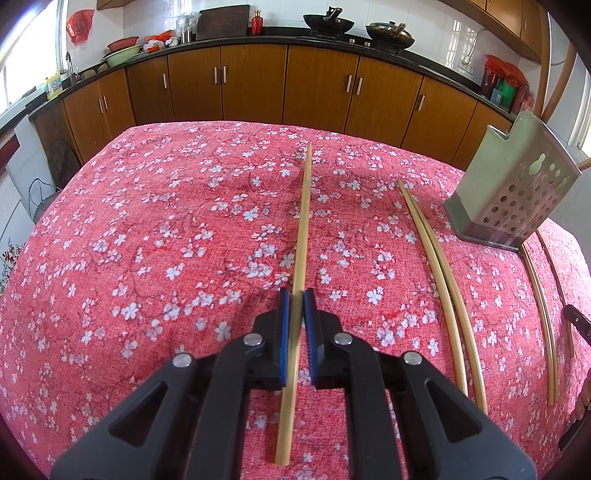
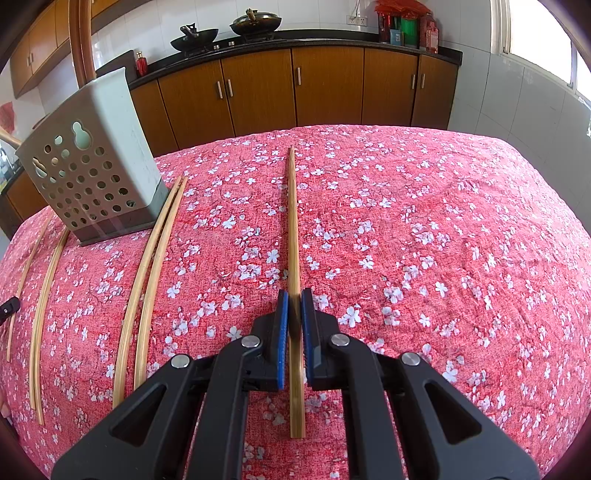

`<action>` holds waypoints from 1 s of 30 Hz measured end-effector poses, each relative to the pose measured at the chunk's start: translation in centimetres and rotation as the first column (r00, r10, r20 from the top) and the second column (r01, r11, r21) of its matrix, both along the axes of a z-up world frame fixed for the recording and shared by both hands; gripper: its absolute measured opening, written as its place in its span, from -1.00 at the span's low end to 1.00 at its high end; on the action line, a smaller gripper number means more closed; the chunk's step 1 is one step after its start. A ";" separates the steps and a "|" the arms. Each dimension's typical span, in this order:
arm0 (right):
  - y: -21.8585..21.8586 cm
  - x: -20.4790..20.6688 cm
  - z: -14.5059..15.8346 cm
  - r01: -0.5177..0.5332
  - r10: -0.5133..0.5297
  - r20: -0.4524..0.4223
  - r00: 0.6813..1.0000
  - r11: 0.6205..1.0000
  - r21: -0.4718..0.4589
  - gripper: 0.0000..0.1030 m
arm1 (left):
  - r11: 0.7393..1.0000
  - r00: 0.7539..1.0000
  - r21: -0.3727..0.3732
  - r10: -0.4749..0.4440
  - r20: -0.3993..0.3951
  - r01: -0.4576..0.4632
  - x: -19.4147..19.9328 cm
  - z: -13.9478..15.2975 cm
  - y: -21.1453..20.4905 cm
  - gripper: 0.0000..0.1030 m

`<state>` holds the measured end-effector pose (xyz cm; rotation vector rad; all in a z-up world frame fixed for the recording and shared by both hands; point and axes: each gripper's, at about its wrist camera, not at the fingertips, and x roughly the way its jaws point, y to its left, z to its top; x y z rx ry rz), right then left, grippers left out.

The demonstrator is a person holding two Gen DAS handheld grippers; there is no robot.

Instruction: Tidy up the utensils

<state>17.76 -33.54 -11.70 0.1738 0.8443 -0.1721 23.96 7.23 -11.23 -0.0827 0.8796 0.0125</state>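
Note:
My left gripper (image 1: 296,295) is shut on a bamboo chopstick (image 1: 302,229) that points away over the red floral cloth. My right gripper (image 2: 294,294) is shut on another bamboo chopstick (image 2: 293,221), also pointing away. A grey-green perforated utensil holder (image 1: 517,184) stands at the right of the left wrist view and at the left of the right wrist view (image 2: 92,162). A pair of chopsticks (image 1: 443,280) lies between me and the holder, also seen in the right wrist view (image 2: 147,280). Two more chopsticks (image 2: 40,306) lie left of the holder.
The table is covered by a red cloth with white blossoms (image 1: 166,240). Behind it run brown kitchen cabinets (image 1: 258,81) with woks on the counter (image 1: 328,24). The other gripper's tip (image 1: 578,321) shows at the right edge of the left wrist view.

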 end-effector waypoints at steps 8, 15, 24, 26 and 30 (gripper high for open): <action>0.0 0.1 0.1 0.000 0.000 0.000 1.000 1.000 0.004 -0.84 | 1.000 1.000 -0.001 -0.012 -0.001 0.012 -0.2 0.1 0.0 -0.77; 0.3 -1.2 0.2 -0.023 0.023 0.002 1.000 1.000 0.011 -0.84 | 0.995 0.998 0.078 -0.057 -0.008 0.057 -2.8 0.2 -0.2 -0.77; 1.1 -2.9 4.9 -0.034 0.044 0.144 0.989 0.997 -0.071 -0.85 | 0.988 0.990 0.132 -0.094 0.109 0.079 -5.2 4.0 -1.1 -0.84; 1.2 -3.4 7.2 -0.028 0.044 0.210 0.977 0.997 -0.078 -0.85 | 0.990 0.980 0.119 -0.093 0.174 0.073 -5.6 6.4 -0.9 -0.84; 1.2 -4.4 11.2 -0.015 0.041 0.327 0.944 0.996 -0.083 -0.85 | 0.997 0.953 0.039 -0.080 0.293 0.072 -6.3 11.3 -0.9 -0.84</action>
